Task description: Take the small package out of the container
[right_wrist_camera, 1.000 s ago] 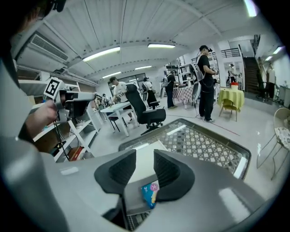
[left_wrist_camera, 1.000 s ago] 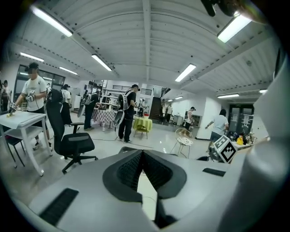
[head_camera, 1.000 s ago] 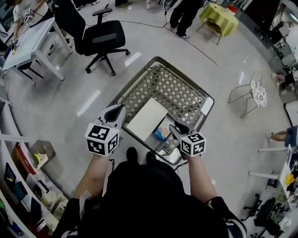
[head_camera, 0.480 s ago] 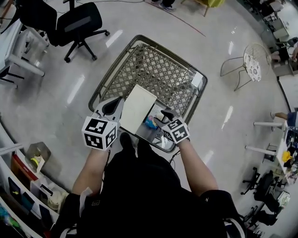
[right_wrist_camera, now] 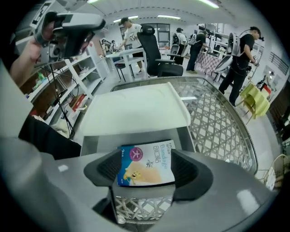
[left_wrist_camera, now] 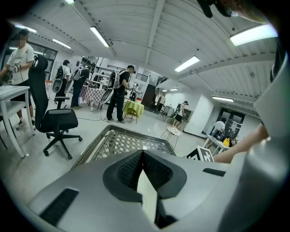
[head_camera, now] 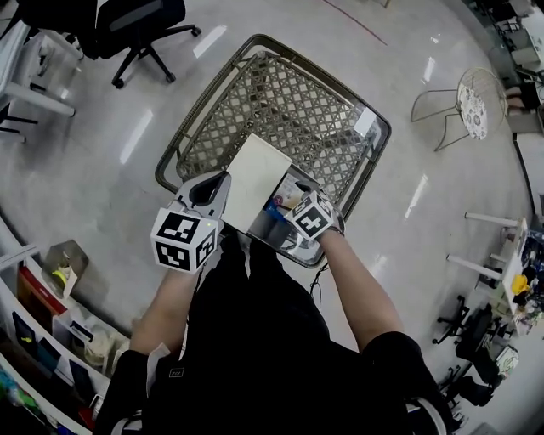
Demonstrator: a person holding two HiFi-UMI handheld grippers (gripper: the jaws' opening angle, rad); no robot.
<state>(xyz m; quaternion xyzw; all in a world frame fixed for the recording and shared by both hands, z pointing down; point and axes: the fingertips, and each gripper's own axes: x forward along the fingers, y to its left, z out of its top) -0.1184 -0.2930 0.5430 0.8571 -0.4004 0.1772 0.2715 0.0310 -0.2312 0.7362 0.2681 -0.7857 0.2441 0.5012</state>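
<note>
A small blue package with a cartoon print lies in a grey container at the near end of a metal shopping cart. My right gripper is lowered over the package. Its jaws are opening with the package between the pads, and I see no squeeze on it. The left gripper is shut on the edge of the container's white lid and holds it tilted up at the container's left side. In the left gripper view the lid is a thin white strip between the left gripper's pads.
A black office chair and a white table stand beyond the cart to the left. A white wire chair is at the right. Shelving lines the left edge. Several people stand far off in the room.
My right gripper has moved forward and left, down over the package in the container. The left gripper keeps its hold on the raised lid.
</note>
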